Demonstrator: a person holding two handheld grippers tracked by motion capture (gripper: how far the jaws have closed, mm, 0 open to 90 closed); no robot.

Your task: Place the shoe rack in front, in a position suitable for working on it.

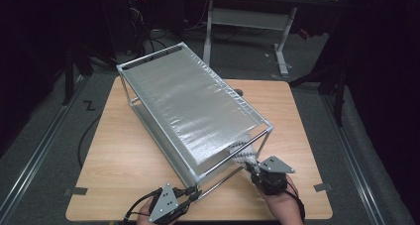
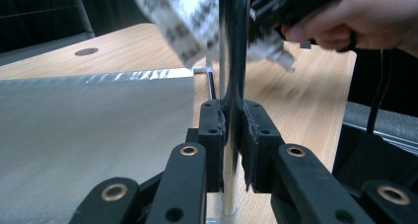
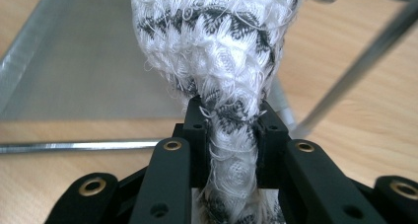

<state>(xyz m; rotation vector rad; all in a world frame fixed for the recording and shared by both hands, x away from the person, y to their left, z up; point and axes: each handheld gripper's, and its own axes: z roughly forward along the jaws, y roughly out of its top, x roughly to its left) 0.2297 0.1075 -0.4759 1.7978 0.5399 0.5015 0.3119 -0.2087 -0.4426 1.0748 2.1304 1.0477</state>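
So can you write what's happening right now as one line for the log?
left hand-held gripper: shut on rack post | right hand-held gripper: shut on black-and-white cloth | cloth: at rack's near end | rack: on wooden table

cloth (image 3: 217, 41) cut off at top edge, rack pole (image 2: 231, 61) cut off above

Your left gripper (image 1: 194, 194) and right gripper (image 1: 251, 166) were black, each topped by a grey three-cornered plate with small holes. Brass-ringed pivots marked the jaw links. Black cables trailed from both. Your hands were bare.
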